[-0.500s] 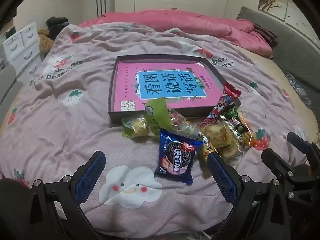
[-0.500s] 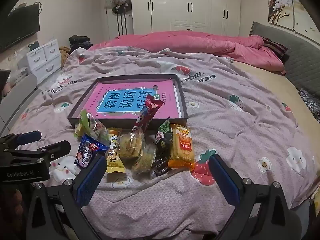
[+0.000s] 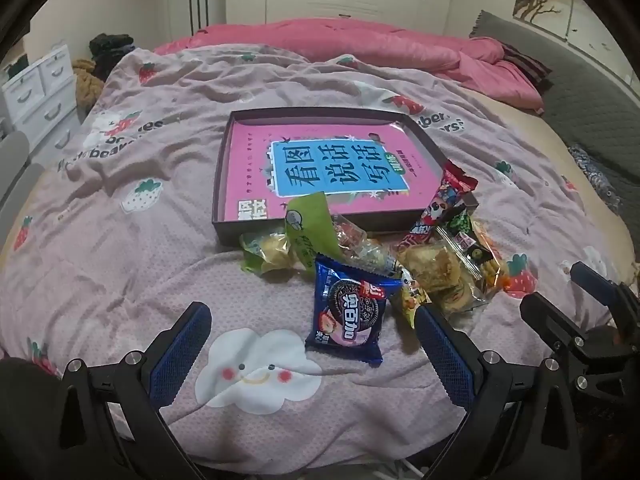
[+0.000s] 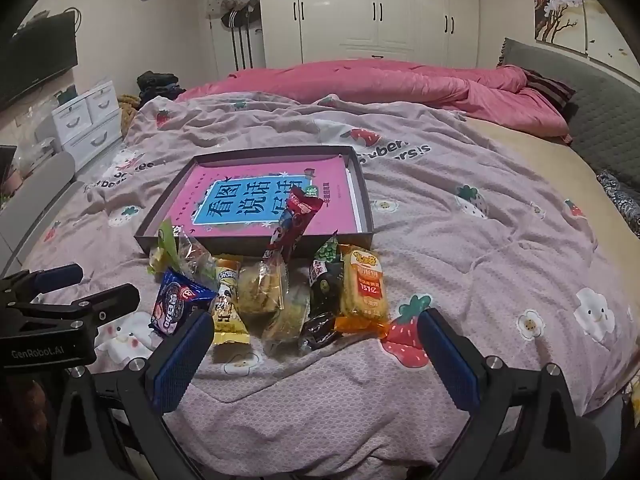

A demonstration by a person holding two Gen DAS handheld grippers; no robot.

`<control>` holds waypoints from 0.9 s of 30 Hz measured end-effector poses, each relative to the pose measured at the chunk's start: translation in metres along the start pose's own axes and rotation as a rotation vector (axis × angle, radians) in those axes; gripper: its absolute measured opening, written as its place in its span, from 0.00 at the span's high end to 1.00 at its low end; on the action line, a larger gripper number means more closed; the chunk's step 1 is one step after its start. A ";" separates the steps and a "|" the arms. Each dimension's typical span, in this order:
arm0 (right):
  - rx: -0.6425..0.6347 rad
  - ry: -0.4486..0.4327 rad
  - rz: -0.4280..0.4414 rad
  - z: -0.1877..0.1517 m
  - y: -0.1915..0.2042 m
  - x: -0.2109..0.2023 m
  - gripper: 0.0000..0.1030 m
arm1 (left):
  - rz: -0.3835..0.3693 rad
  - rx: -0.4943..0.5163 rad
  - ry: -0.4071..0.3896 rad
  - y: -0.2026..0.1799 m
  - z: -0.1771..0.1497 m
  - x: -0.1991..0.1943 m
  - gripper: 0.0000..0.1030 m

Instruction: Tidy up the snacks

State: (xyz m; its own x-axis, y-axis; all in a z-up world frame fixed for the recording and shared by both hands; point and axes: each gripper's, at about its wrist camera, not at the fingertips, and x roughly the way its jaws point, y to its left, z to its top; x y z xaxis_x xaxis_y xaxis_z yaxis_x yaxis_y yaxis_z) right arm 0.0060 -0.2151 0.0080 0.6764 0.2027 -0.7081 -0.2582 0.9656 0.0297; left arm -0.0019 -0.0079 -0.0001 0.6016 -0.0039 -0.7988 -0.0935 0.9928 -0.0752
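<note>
Several snack packets lie heaped on the bed in front of a shallow dark box (image 3: 221, 184) (image 4: 362, 184) with a pink book inside. Nearest is a blue cookie packet (image 3: 347, 312) (image 4: 176, 304). A green packet (image 3: 310, 228) and a red packet (image 3: 446, 196) (image 4: 296, 216) lean on the box's front wall. An orange packet (image 4: 364, 284) lies at the heap's right end. My left gripper (image 3: 312, 354) hovers open just short of the blue packet. My right gripper (image 4: 314, 356) hovers open short of the heap's middle. Neither holds anything.
The bed carries a pale pink strawberry-print cover (image 3: 120, 184) and a bunched pink duvet (image 4: 380, 80) at the back. White drawers (image 4: 90, 120) stand at the left, a grey headboard (image 4: 580, 92) at the right, wardrobes behind.
</note>
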 end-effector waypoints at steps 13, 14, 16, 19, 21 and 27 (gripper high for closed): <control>-0.013 -0.007 -0.012 0.000 0.001 -0.004 0.01 | -0.030 0.021 0.002 -0.001 0.000 -0.002 0.02; -0.012 -0.008 -0.011 0.001 0.000 -0.004 0.01 | -0.031 0.022 0.003 -0.001 0.001 -0.003 0.02; -0.012 -0.010 -0.013 0.001 0.000 -0.005 0.01 | -0.033 0.024 0.003 -0.001 0.001 -0.003 0.02; -0.013 -0.012 -0.012 0.001 0.000 -0.006 0.01 | -0.034 0.026 0.006 -0.002 0.000 -0.002 0.02; -0.014 -0.014 -0.012 0.001 0.000 -0.007 0.01 | -0.032 0.026 0.006 -0.003 0.000 -0.002 0.02; -0.015 -0.013 -0.012 0.001 0.000 -0.007 0.01 | -0.032 0.030 0.003 -0.003 -0.001 -0.002 0.02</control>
State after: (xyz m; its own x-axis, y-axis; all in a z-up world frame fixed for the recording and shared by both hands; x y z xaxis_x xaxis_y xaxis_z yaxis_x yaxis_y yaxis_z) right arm 0.0020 -0.2161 0.0139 0.6887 0.1928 -0.6989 -0.2596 0.9657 0.0106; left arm -0.0031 -0.0114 0.0010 0.6014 -0.0364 -0.7981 -0.0499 0.9953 -0.0830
